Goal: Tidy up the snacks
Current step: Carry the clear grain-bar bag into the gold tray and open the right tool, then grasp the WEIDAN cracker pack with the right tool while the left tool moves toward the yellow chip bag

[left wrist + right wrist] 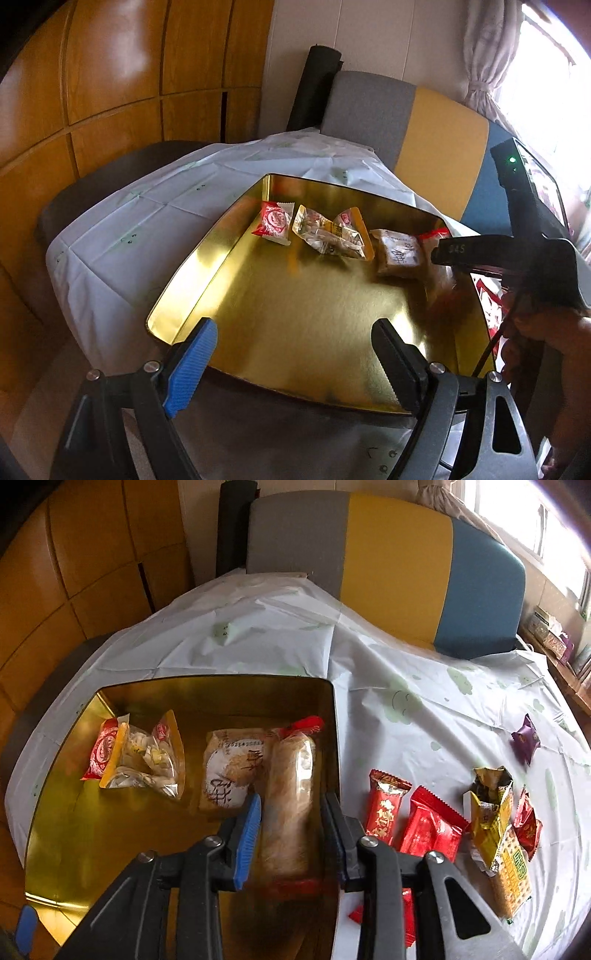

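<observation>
A gold tin tray (295,314) (74,830) sits on the white tablecloth. In it lie a red-white packet (271,223) (101,747), a clear yellow-edged bag (332,236) (147,760) and a brown pastry pack (399,253) (229,768). My right gripper (290,808) holds a long clear roll pack with red ends (290,797) between its fingers, inside the tray's right side. My left gripper (295,336) is open and empty over the tray's near edge. The right gripper also shows in the left wrist view (465,251).
Loose snacks lie on the cloth right of the tray: two red packets (384,806) (430,827), a torn gold cracker pack (495,827), a small red one (528,823), a purple candy (524,738). A grey-yellow-blue chair back (388,561) stands behind the table.
</observation>
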Demonstrator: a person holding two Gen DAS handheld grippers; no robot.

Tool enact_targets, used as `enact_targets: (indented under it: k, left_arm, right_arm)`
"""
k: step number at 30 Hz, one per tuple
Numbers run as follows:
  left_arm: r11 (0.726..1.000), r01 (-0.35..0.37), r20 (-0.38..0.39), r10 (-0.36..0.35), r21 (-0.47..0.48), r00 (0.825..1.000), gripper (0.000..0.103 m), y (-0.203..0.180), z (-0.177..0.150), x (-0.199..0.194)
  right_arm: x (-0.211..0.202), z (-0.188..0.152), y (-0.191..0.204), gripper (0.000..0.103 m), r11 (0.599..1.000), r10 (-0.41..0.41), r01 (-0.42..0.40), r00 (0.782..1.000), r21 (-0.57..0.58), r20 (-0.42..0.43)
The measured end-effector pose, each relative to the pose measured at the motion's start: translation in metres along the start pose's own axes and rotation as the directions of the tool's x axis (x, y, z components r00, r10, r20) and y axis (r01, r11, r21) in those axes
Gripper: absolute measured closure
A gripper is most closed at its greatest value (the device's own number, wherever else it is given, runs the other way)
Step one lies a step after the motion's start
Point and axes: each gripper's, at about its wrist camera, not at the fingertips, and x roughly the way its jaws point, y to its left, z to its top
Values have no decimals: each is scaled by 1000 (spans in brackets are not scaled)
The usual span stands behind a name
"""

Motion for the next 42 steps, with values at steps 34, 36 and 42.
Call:
enact_targets:
  k: [34, 36, 42]
  left_arm:
    - [986, 121, -73, -113, 116, 991, 6, -54, -17, -17]
    - [979, 144, -81, -134, 141, 988, 6, -65, -21, -20]
    - [946, 210, -118, -186, 245, 975, 4, -103, -35, -30]
  right_arm:
    - [-74, -110, -157, 68, 986, 48, -67, 991, 155, 121]
    - [-78, -121, -173, 67, 984, 30, -50, 992, 171, 121]
    - [-84, -146, -210, 61, 979, -2, -25, 991, 201, 131]
